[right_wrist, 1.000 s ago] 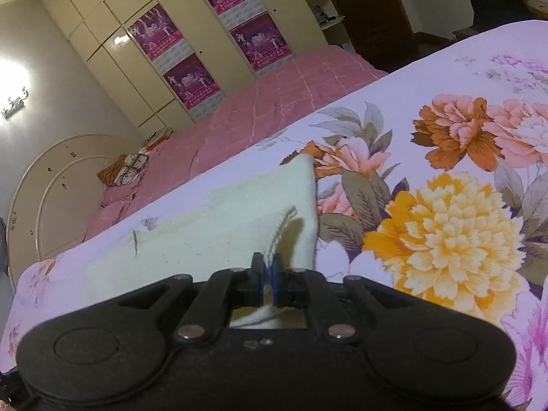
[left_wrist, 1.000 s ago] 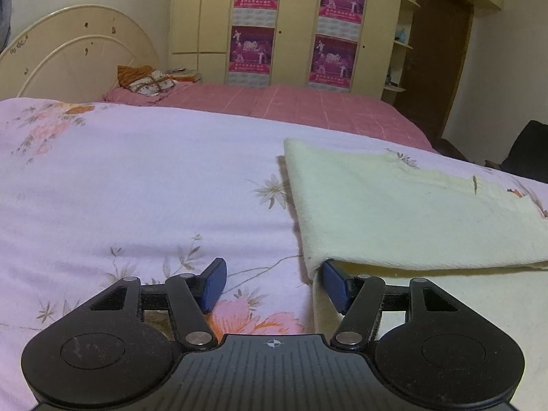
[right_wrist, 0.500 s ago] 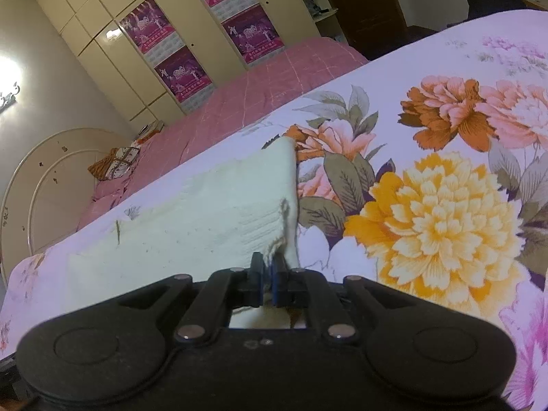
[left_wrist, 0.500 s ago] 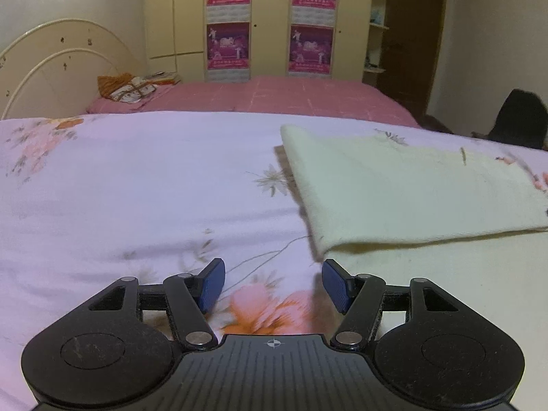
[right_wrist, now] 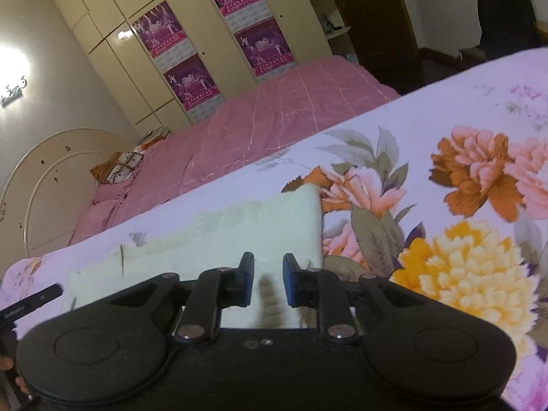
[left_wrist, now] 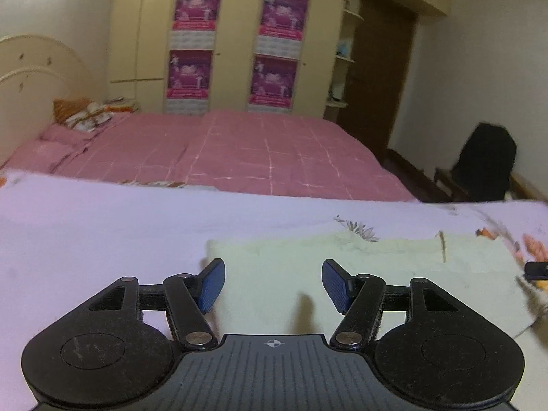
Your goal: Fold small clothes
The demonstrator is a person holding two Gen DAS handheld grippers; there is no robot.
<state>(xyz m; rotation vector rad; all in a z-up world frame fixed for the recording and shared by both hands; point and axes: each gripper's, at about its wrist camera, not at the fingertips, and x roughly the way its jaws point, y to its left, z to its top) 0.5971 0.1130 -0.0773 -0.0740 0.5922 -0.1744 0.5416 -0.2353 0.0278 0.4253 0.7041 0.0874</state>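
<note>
A pale yellow folded cloth (left_wrist: 342, 274) lies flat on the floral bedsheet (left_wrist: 85, 239). My left gripper (left_wrist: 273, 284) is open and empty, hovering over the cloth's left end. In the right wrist view the same cloth (right_wrist: 239, 233) lies in front of my right gripper (right_wrist: 268, 282), whose jaws stand a little apart over the cloth's right end, holding nothing. A tip of the right gripper shows at the left wrist view's right edge (left_wrist: 536, 270).
A pink checked bed (left_wrist: 239, 150) lies behind, with a cream headboard (left_wrist: 34, 78) and pillows (left_wrist: 82, 116) at the left. Wardrobes with purple posters (left_wrist: 233, 44) line the back wall. A dark chair (left_wrist: 486, 161) stands at the right.
My right gripper has opened and let go of the cloth's edge, which now lies flat. My left gripper has moved right and forward, over the cloth's left end.
</note>
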